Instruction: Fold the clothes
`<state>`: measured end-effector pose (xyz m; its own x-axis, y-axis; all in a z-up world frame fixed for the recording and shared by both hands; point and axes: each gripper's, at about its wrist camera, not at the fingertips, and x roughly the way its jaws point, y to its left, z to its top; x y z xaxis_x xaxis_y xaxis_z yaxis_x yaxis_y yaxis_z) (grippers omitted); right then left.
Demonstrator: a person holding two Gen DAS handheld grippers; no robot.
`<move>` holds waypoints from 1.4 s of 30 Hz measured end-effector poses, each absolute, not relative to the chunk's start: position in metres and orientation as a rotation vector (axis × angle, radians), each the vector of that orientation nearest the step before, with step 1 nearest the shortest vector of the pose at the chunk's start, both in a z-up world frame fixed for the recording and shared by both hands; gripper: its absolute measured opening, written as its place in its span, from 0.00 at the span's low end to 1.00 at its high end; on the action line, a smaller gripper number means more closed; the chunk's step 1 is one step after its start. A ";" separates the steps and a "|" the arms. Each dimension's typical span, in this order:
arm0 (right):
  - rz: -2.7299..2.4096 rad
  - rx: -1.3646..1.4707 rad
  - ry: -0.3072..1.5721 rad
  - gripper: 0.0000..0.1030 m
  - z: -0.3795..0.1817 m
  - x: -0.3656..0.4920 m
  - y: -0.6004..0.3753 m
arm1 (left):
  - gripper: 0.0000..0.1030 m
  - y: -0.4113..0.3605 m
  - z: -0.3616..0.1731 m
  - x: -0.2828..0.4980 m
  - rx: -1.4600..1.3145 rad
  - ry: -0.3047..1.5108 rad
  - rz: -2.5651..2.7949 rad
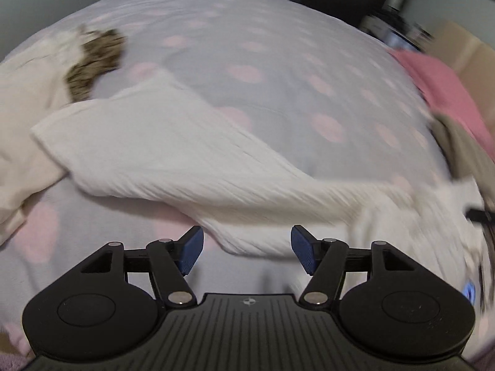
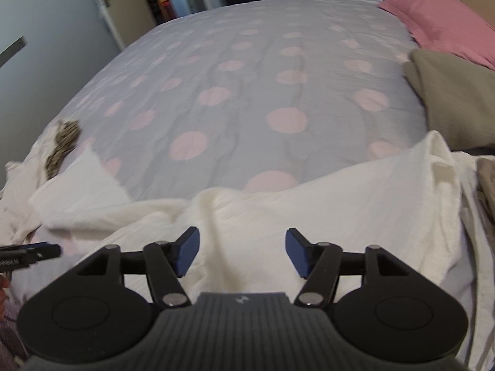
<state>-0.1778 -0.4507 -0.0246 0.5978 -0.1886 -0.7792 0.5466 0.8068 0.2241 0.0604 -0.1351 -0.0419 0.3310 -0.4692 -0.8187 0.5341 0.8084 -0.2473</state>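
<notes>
Lying limp on the dotted bed [image 2: 247, 92], the soft white ribbed garment [image 1: 173, 151] is inviting a hem grasp, both grippers' fingers [image 1: 193, 250] apart, empty.

No readable words, numbers or brand names are showing in either view. A small round crosshair mark is sitting on the ribbed body of the left gripper [image 1: 247, 249], and a faint pale emblem, too blurred to make out, is sitting on the body of the right gripper [image 2: 243, 252]; white lettering at nine o'clock in the right wrist view is smearing beyond reading.
</notes>
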 end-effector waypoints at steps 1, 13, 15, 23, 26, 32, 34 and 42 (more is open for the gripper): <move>-0.464 0.475 0.831 0.71 -0.025 -0.178 -0.456 | 0.61 -0.135 -0.044 0.067 0.046 1.059 -0.638; -0.793 0.602 0.829 0.77 -0.045 -0.209 -0.547 | 0.64 -0.150 -0.077 0.114 0.018 1.149 -0.459; -0.832 0.636 0.829 0.77 -0.050 -0.214 -0.561 | 0.62 -0.151 -0.086 0.116 0.002 1.172 -0.454; -0.758 0.781 0.830 0.11 -0.069 -0.211 -0.574 | 0.15 -0.175 -0.084 0.113 0.056 1.106 -0.555; -0.726 0.702 0.798 0.07 -0.050 -0.207 -0.561 | 0.11 -0.193 -0.073 0.117 0.082 1.071 -0.596; -0.725 0.596 0.700 0.06 -0.011 -0.220 -0.550 | 0.07 -0.258 -0.023 0.118 0.191 0.941 -0.759; -0.739 0.587 0.675 0.06 -0.004 -0.229 -0.551 | 0.07 -0.284 -0.001 0.116 0.217 0.896 -0.820; -0.816 0.495 0.576 0.05 0.021 -0.263 -0.553 | 0.06 -0.393 0.094 0.087 0.285 0.662 -1.013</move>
